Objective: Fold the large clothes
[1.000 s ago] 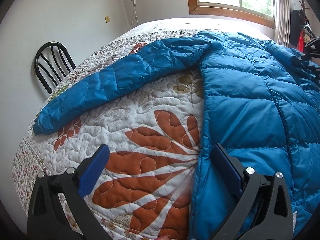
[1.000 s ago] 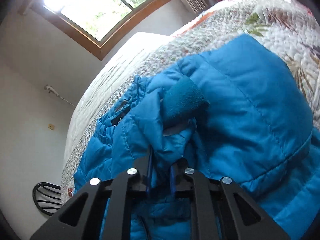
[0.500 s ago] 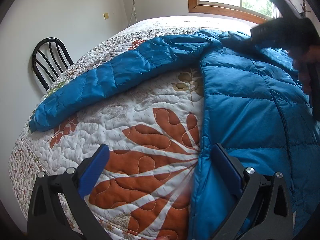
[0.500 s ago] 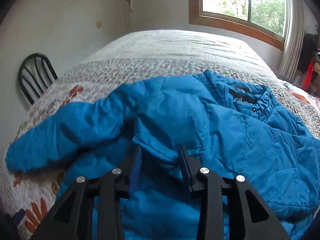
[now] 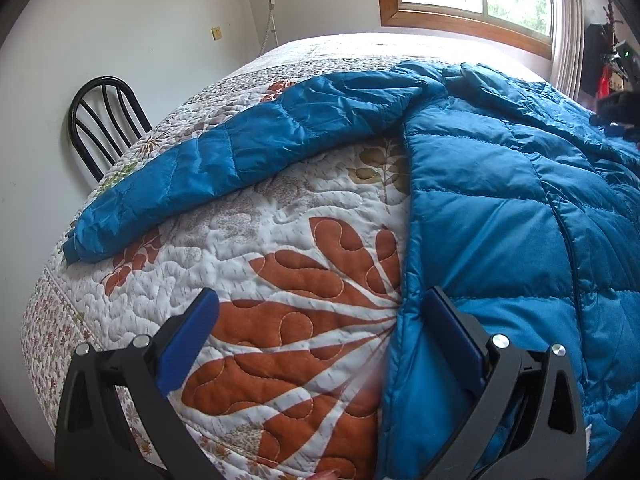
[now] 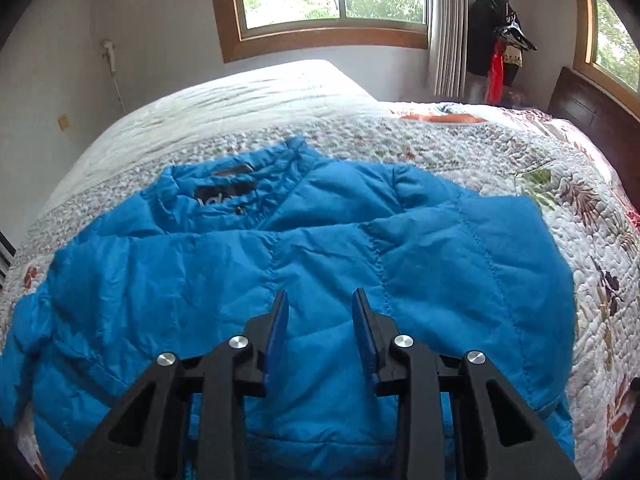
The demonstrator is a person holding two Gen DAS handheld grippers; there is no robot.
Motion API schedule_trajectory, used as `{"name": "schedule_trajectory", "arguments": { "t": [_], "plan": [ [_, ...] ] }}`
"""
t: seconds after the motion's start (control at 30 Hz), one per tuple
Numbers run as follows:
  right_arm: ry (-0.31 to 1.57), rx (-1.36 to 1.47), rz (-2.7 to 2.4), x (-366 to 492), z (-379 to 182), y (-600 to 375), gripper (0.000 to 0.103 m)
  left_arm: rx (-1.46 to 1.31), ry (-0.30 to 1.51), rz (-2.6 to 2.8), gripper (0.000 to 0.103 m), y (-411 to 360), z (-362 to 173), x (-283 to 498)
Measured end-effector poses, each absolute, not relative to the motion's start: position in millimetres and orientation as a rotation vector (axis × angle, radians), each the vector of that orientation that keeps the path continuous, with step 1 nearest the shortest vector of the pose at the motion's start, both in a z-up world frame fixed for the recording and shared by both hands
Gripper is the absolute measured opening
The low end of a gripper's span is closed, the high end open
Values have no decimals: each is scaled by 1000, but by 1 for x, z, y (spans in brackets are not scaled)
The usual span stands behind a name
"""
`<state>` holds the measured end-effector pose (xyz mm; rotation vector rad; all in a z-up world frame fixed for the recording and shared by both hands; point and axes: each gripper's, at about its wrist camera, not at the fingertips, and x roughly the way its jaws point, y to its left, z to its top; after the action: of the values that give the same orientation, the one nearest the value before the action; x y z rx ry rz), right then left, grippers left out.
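On the quilted bed [image 5: 280,240], the down jacket's spread sleeve [image 5: 240,160] stretches toward the left edge, ahead of the open, empty left gripper [image 5: 320,340], while the right gripper [image 6: 320,332], jaws just narrowed yet apart and holding nothing, hovers over the jacket's body [image 6: 320,248].

Blue quilted jacket [image 6: 320,256]; white quilt [image 5: 280,240], orange floral, seemingly.

Left tool [image 5: 320,312] wide open; right tool [image 6: 322,304] closing, nothing between.

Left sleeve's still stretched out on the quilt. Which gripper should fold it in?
Probably the left. The left gripper is open by the jacket edge, facing the sleeve. The right gripper hangs open over the jacket's chest.
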<state>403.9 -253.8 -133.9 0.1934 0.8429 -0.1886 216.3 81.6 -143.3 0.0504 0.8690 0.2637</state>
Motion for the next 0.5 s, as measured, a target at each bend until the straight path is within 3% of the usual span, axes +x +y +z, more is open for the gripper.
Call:
{"name": "schedule_trajectory", "arguments": {
  "t": [0.5],
  "plan": [
    [885,112,-163,402,-155,-247,32,-76,901,261,101,107,-131,230]
  ]
}}
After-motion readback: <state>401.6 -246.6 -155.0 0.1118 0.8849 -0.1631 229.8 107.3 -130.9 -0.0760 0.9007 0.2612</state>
